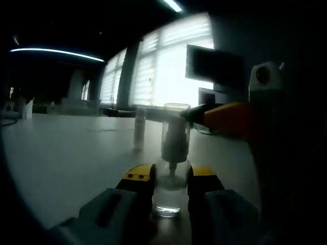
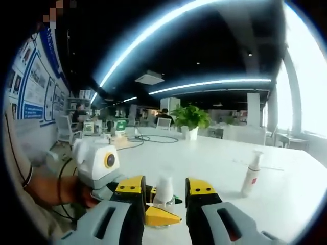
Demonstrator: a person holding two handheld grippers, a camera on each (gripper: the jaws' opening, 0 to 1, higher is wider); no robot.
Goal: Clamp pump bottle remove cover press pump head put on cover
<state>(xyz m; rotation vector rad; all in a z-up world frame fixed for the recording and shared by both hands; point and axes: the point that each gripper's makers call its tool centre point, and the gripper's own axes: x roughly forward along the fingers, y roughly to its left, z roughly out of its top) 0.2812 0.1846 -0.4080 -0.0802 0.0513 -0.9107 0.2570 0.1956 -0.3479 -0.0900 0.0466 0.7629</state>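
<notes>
Here left gripper (image 1: pixel 170 185) clamps pump bottle (image 1: pixel 170 168); right gripper (image 2: pixel 164 193) at cover (image 1: pixel 176 131).

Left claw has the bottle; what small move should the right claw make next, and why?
Probably close the right claw on the clear cover and lift it off. The left claw clamps the pump bottle upright on the table, the cover is still on, and the right claw's jaws flank it, apparently open.
</notes>
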